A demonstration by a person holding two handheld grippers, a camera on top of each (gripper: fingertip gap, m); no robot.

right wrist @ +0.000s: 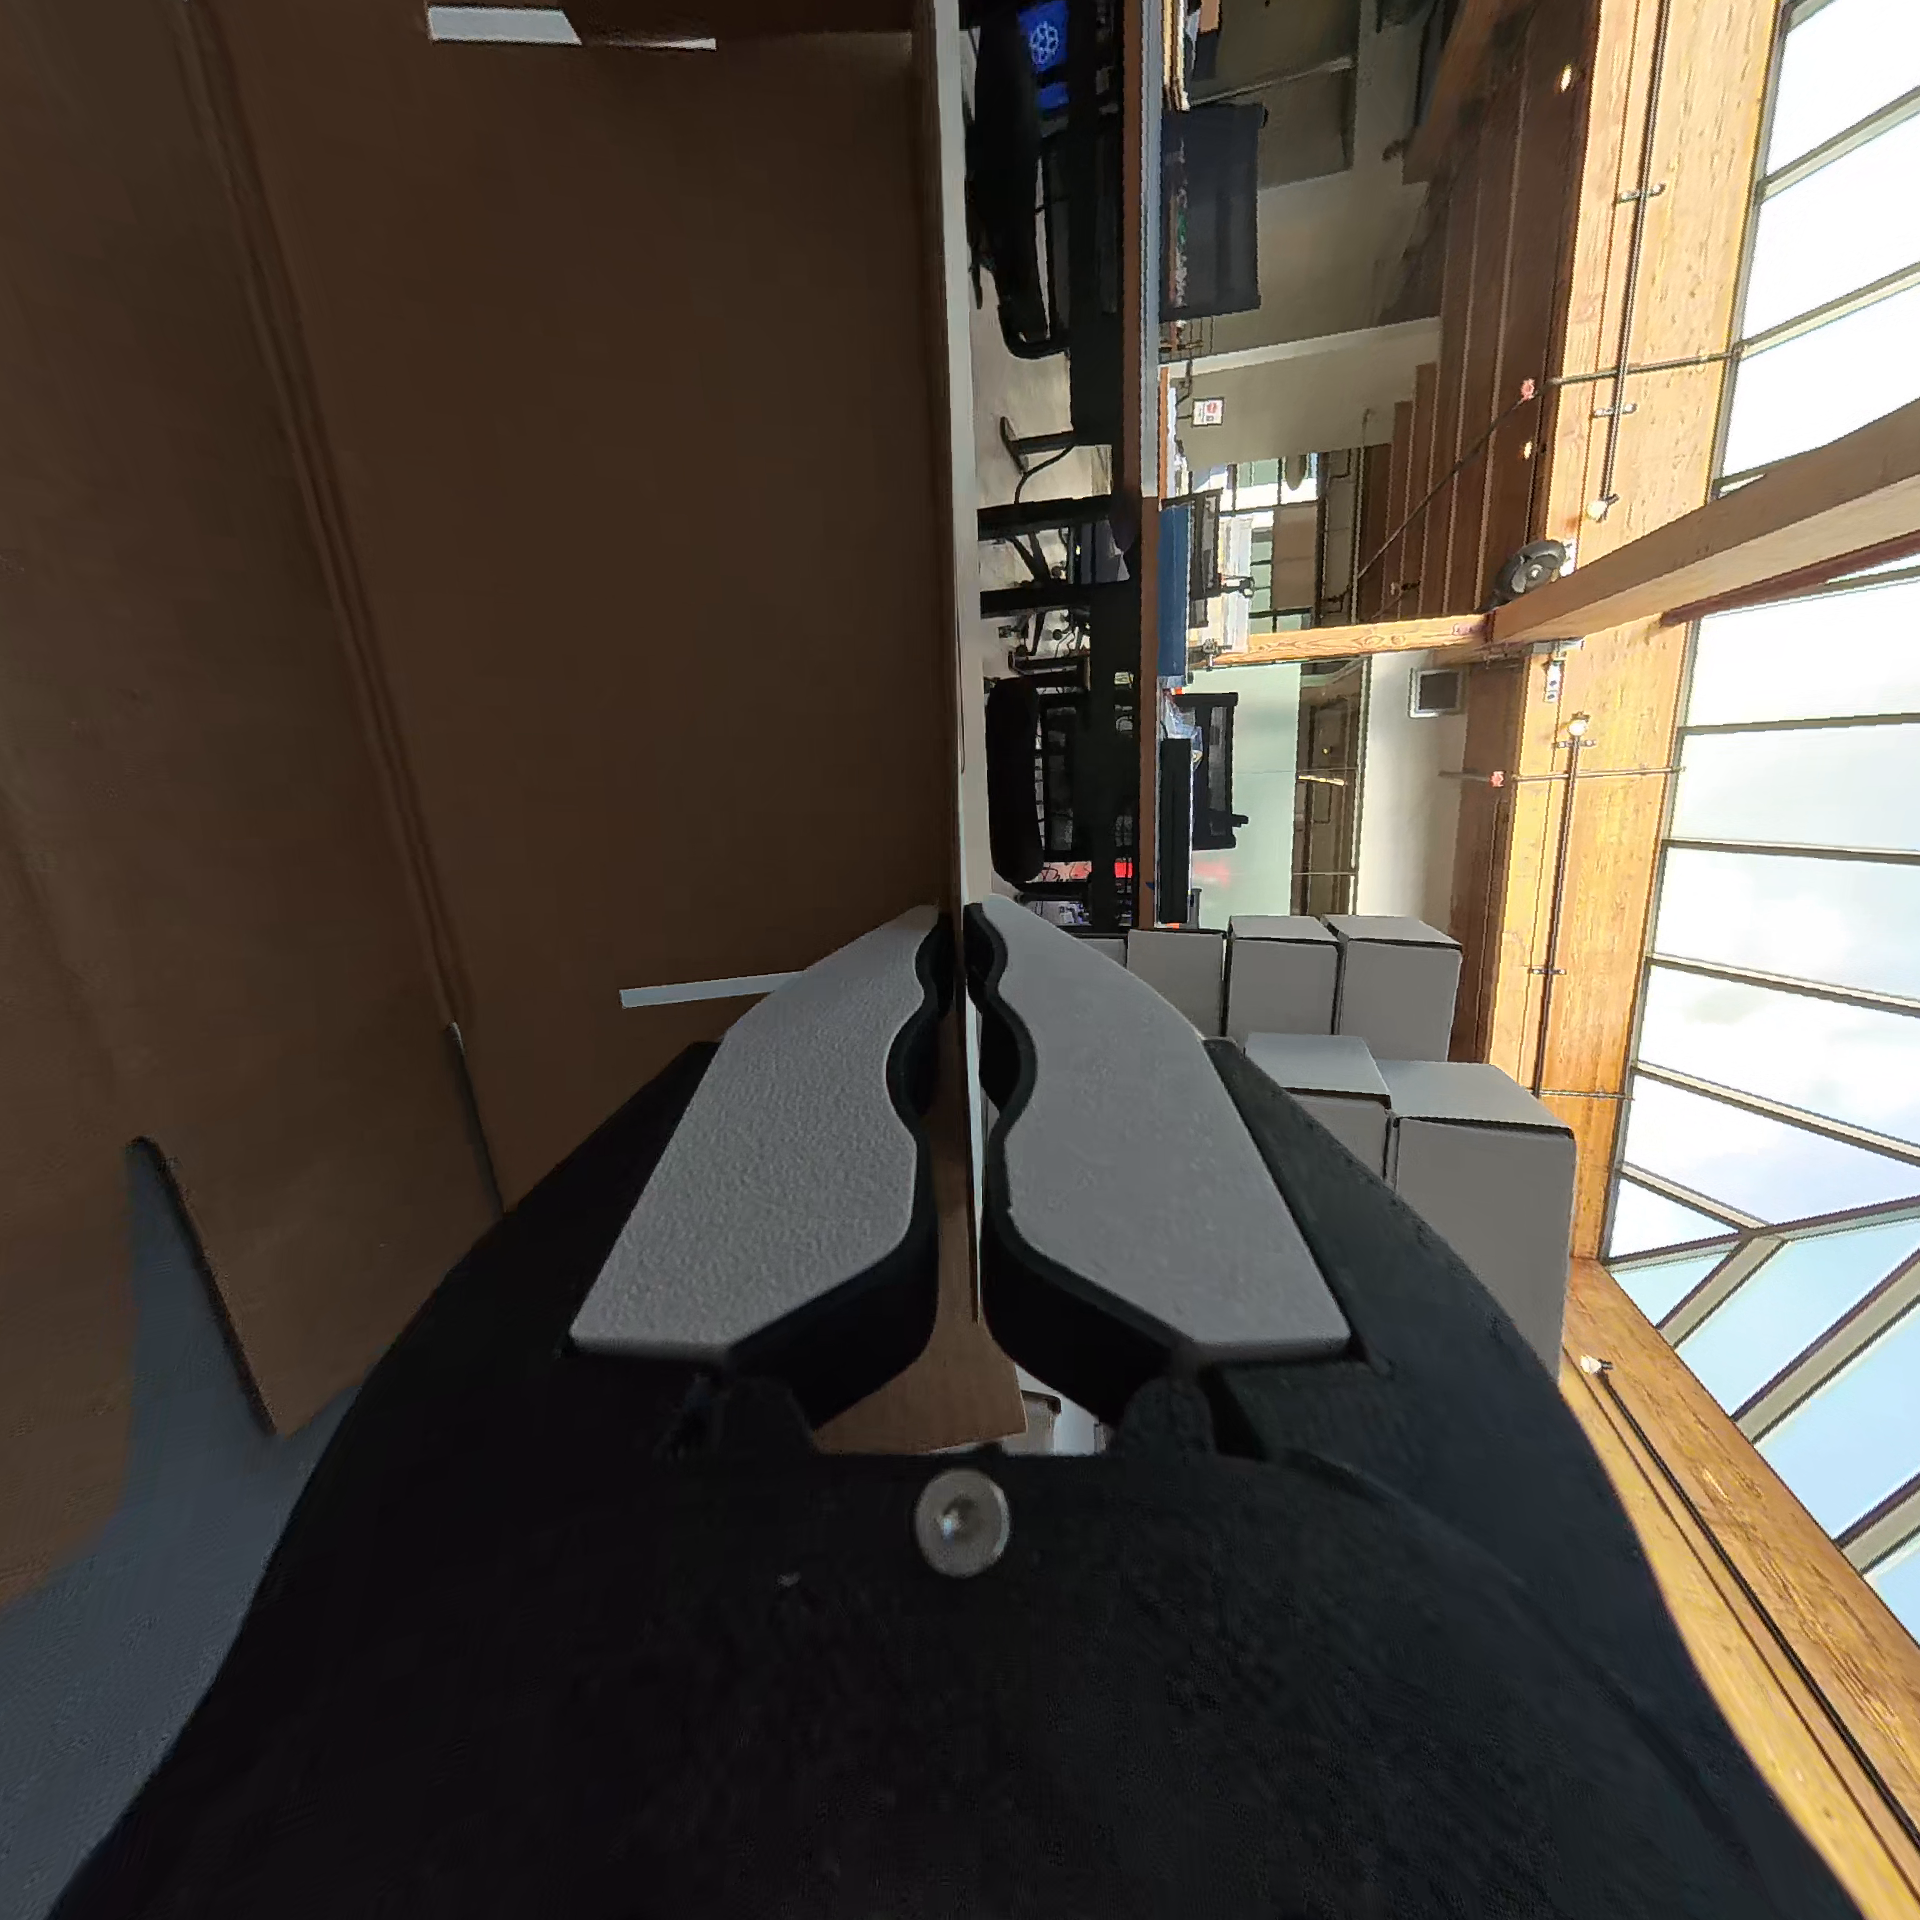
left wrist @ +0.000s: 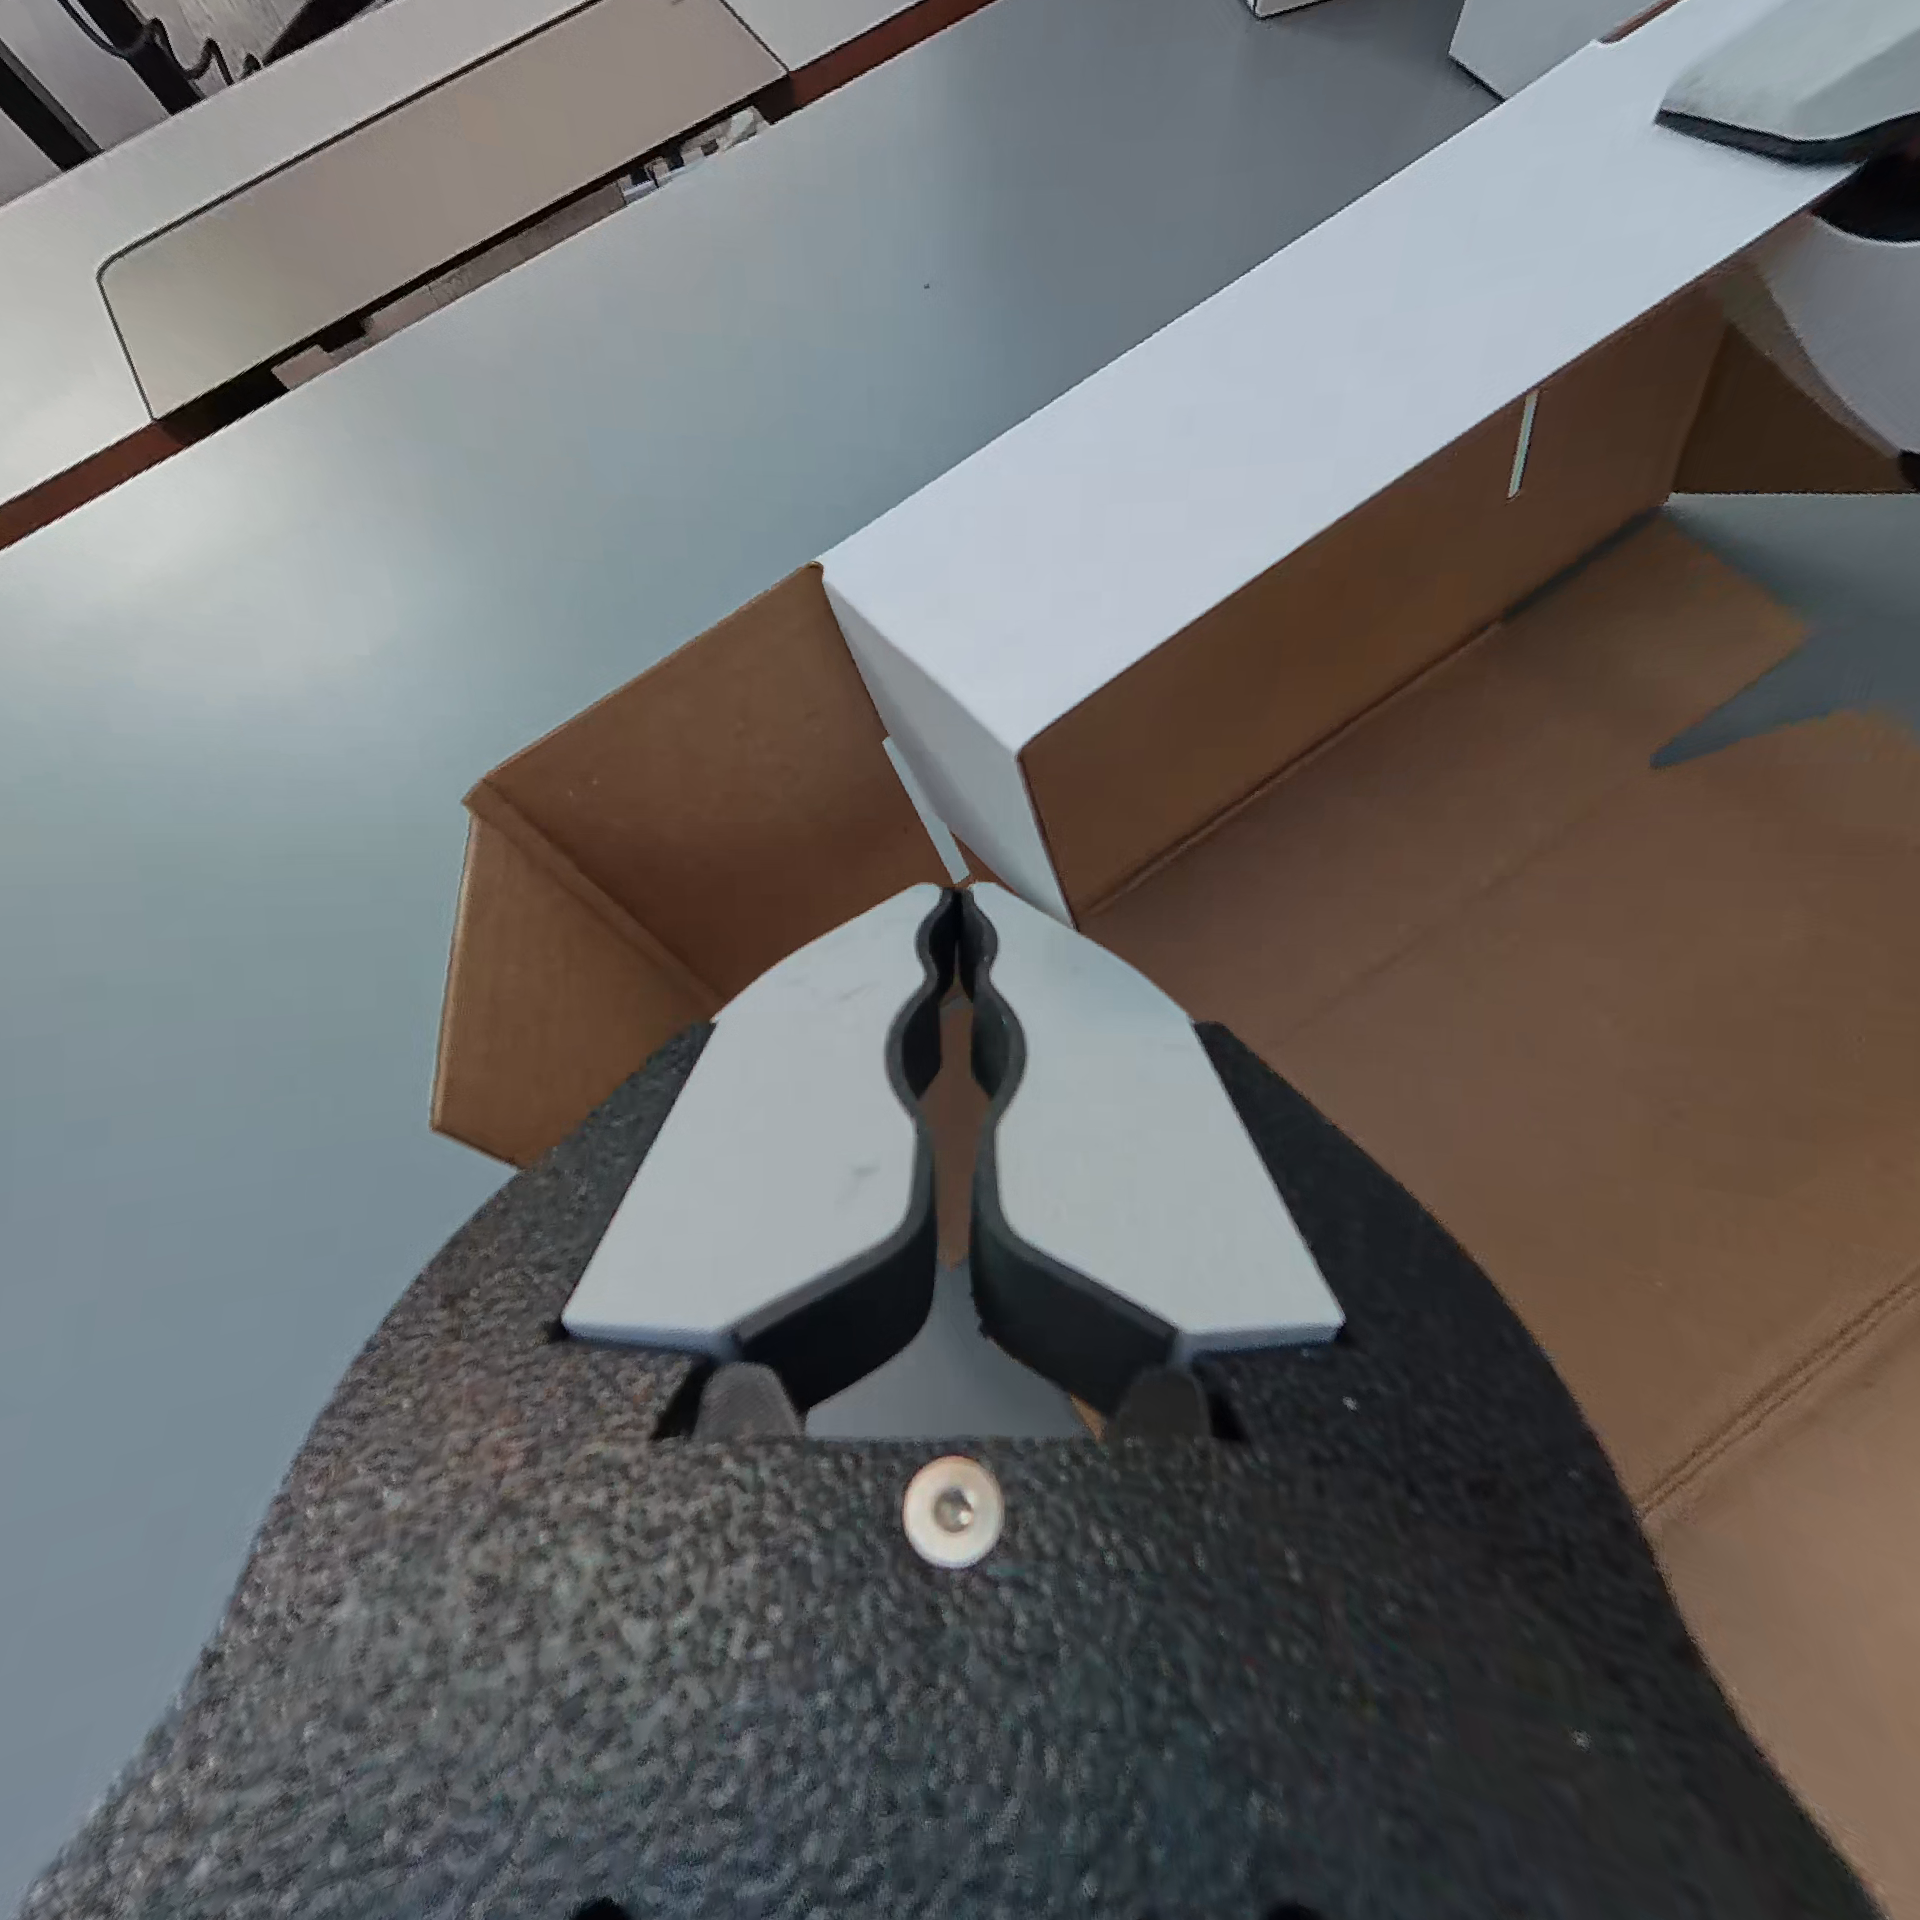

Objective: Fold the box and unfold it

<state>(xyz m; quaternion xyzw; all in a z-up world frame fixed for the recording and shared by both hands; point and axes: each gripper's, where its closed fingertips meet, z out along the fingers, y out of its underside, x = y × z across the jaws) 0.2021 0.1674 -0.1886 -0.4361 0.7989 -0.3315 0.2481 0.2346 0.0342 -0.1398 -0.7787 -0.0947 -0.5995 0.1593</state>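
The cardboard box (left wrist: 1195, 540) is white outside and brown inside. It lies partly folded on the grey table (left wrist: 468, 540), with one long wall raised and a brown side flap (left wrist: 665, 831) standing at its left end. My left gripper (left wrist: 958, 909) is shut, its tips pinched at the corner where a thin white flap edge meets that wall. My right gripper (right wrist: 961, 935) is shut on the raised wall, seen edge-on, with the brown inner face (right wrist: 571, 520) on its left. One of its fingers (left wrist: 1787, 104) shows on the wall's far end in the left wrist view.
A long flat grey case (left wrist: 416, 239) lies beyond the table's brown far edge (left wrist: 104, 478). Several closed white boxes (right wrist: 1351, 1039) are stacked beside a wooden window frame (right wrist: 1579, 727). Grey tabletop (right wrist: 94, 1662) shows beside the box floor's cut edge.
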